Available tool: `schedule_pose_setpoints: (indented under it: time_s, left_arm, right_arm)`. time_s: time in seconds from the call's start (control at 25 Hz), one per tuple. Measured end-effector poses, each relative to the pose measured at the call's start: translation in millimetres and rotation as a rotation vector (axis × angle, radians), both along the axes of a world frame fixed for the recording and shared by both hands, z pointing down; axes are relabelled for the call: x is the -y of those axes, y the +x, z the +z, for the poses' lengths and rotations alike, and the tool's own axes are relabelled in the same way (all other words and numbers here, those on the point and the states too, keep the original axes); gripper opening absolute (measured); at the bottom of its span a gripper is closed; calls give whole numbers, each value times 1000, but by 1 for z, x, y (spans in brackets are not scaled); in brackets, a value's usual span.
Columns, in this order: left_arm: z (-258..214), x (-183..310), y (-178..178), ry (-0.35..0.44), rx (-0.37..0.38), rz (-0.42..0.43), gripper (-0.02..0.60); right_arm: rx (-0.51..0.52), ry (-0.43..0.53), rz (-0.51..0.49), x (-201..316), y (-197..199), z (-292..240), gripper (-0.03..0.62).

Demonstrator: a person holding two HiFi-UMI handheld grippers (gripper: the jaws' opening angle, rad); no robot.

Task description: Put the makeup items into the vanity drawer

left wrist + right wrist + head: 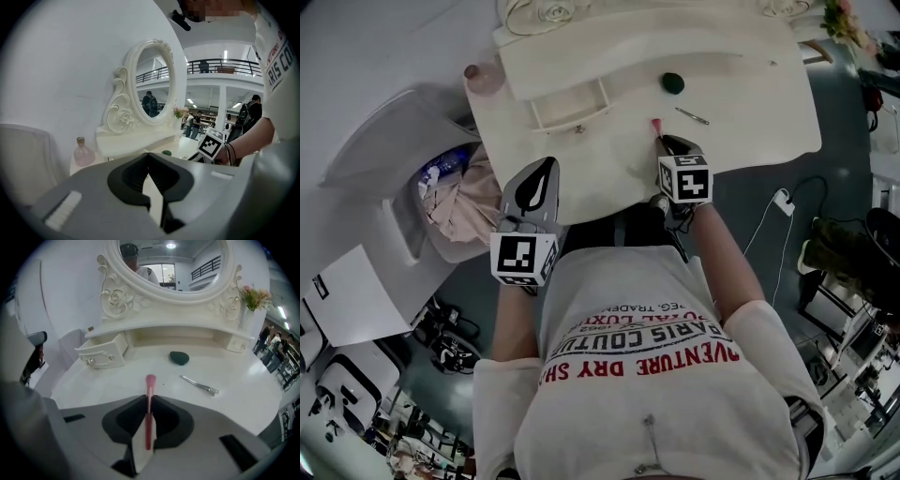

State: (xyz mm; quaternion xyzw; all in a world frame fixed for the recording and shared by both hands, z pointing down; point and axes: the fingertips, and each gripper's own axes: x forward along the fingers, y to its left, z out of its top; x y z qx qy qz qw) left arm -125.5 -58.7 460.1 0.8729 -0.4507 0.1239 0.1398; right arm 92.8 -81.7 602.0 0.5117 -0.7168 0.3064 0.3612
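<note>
Looking down in the head view, the right gripper [662, 142] held a pink brush [656, 125] over the vanity top, short of the open drawer [567, 111]. In the left gripper view, the left gripper [149, 156] showed its jaws together and empty. In the right gripper view, the jaws clamped the brush's handle, which looked light, stiff and slick, so it probably needed a mid-handle hold.

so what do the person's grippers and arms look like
Both the left gripper and right gripper have smooth grey shells with black ribbed pads inside the jaws. Each carries a white cube with black square markers. The person wears a white short-sleeved T-shirt with red and black lettering, and thin dark bands on the right wrist.
</note>
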Motion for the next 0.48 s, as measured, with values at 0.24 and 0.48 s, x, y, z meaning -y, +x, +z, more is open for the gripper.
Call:
schedule_pose_setpoints:
  time_s: [0.24, 0.48]
  left_arm:
    - [-18, -4, -17, 49, -5, -44, 11]
    - [-35, -9, -34, 86, 11, -88, 11]
  right_arm:
    - [7, 100, -58, 19, -18, -39, 52]
    - [22, 194, -151, 38, -51, -76, 52]
